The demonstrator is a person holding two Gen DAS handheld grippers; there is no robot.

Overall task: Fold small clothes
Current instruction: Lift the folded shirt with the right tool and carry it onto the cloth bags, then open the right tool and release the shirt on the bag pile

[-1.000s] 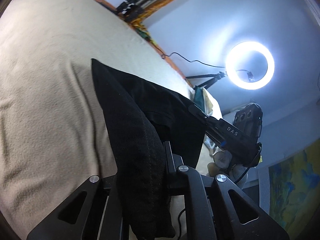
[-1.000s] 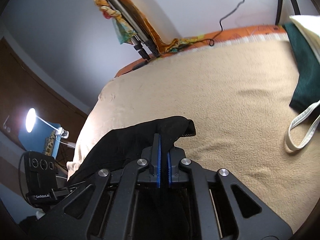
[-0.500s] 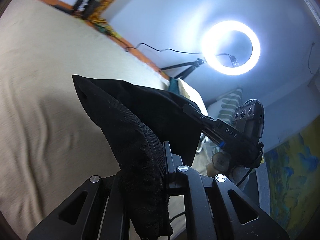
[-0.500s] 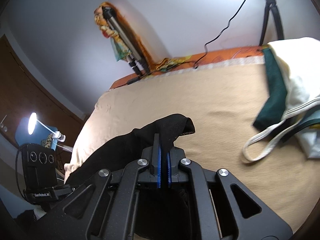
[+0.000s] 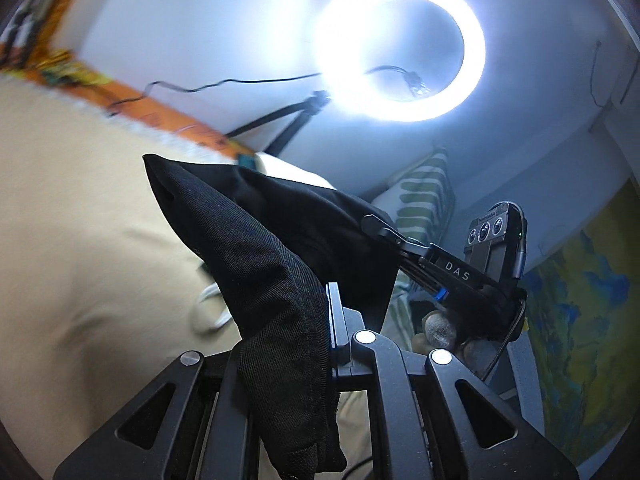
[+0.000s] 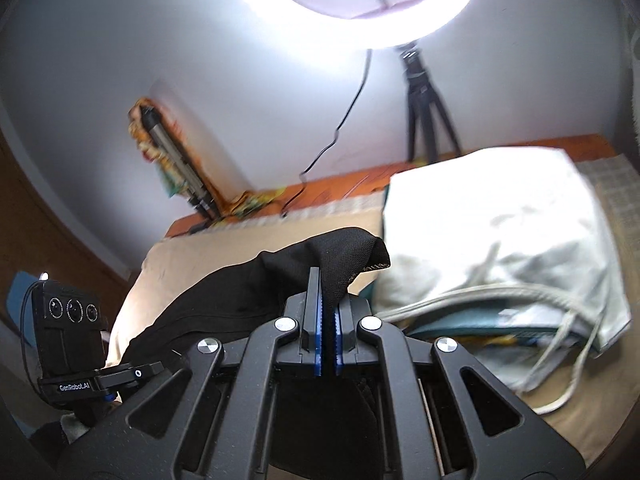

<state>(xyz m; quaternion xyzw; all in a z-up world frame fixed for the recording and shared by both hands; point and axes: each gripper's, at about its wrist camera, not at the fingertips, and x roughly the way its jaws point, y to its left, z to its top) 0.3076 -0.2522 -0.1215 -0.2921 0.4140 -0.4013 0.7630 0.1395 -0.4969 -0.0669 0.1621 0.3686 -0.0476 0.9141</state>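
Note:
A small black garment (image 5: pixel 256 248) hangs stretched between my two grippers, lifted above the beige bed cover (image 5: pixel 72 240). My left gripper (image 5: pixel 326 320) is shut on one corner of it; the cloth drapes over the left finger and hides it. My right gripper (image 6: pixel 327 312) is shut on the other corner of the black garment (image 6: pixel 340 256), its blue pads pressed on the fabric. The right gripper shows in the left wrist view (image 5: pixel 448 272), and the left gripper shows in the right wrist view (image 6: pixel 100 378).
A pile of white and dark green clothes with white straps (image 6: pixel 500 248) lies on the bed to the right. A bright ring light (image 5: pixel 400 44) on a tripod (image 6: pixel 424 96) stands behind the bed by the wall. The orange bed edge (image 6: pixel 340 188) runs along the back.
Both grippers have risen and tilted upward with the black garment. The views now show more wall and ring light, and the clothes pile has come closer on the right.

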